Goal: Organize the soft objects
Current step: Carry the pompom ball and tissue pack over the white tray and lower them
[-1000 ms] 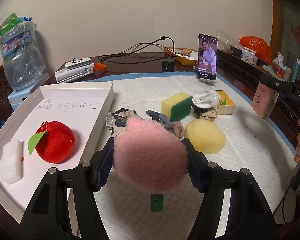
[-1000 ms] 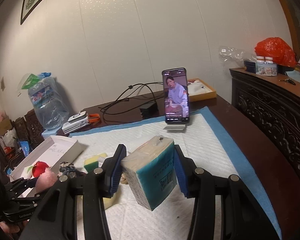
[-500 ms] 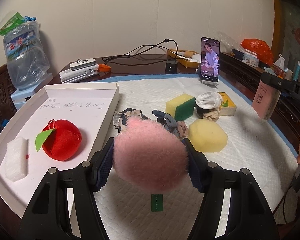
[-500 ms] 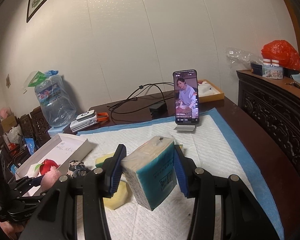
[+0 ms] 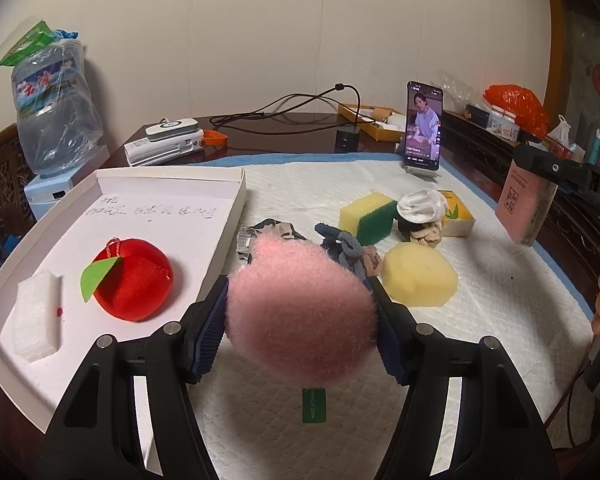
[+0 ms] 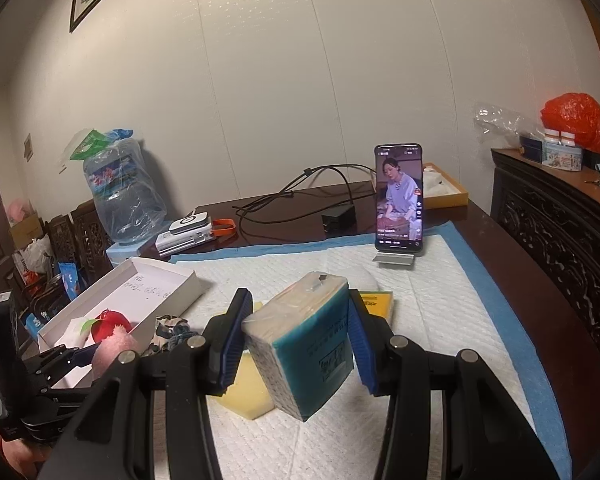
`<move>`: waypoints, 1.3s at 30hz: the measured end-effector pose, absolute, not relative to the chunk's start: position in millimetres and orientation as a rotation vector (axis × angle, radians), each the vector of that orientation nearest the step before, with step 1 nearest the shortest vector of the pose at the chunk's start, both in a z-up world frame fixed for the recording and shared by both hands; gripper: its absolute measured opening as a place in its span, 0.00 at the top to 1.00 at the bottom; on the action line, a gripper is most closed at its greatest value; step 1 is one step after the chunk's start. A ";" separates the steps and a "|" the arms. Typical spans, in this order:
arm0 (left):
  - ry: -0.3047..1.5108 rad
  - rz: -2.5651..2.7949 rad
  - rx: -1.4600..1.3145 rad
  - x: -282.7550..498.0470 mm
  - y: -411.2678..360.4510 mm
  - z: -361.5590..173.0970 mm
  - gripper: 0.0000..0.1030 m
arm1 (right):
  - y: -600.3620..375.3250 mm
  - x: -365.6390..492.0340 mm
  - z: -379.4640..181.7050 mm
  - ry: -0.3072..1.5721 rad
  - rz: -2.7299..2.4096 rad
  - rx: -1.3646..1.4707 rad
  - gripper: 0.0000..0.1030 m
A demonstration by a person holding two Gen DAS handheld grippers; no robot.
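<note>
Holding red plush apple (image 5: 134,284), white box (image 5: 172,178), left tongs (image 5: 300,312) clamped on pink pompom (image 5: 300,312), right tongs (image 6: 298,338) on tissue pack (image 6: 304,344)

Fuzzy pink plush ball (image 5: 300,312) is up off the pad, squeezed from both sides. Tissue pack (image 6: 306,344) – teal front, tilted – same deal. Red plush apple (image 5: 134,282) and white foam block (image 5: 36,322) sit in the white box (image 5: 172,176).

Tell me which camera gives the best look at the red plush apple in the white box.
The left wrist view. There the red plush apple with a green felt leaf lies whole and close in the shallow white cardboard box, beside a white foam block. The right wrist view shows it small and far off, partly hidden.
</note>
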State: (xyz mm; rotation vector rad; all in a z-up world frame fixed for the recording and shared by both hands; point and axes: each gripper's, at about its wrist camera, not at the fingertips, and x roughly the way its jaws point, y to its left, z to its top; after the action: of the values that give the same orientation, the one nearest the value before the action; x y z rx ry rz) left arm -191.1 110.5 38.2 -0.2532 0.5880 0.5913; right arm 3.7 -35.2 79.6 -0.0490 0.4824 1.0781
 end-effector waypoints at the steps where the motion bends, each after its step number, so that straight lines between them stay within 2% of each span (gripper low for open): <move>1: 0.578 0.595 -0.256 -194.1 112.1 41.0 0.36 | -32.1 2.1 81.4 0.484 1.088 -0.052 0.54; 16: 0.391 0.830 -0.358 -290.0 171.5 81.8 0.36 | 43.3 -64.8 100.7 0.442 1.332 -0.174 0.54; 26: 0.356 0.951 -0.377 -328.3 196.9 88.4 0.36 | 101.1 -95.5 113.0 0.529 1.511 -0.185 0.54; 39: 0.411 0.967 -0.495 -332.8 254.3 75.1 0.36 | 153.1 -102.7 104.1 0.722 1.641 -0.151 0.54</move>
State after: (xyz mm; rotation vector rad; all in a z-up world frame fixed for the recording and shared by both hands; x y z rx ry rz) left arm -332.8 254.3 75.1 -0.4949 0.4106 0.9674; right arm -102.7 153.1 104.1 -0.1512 0.7220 1.6408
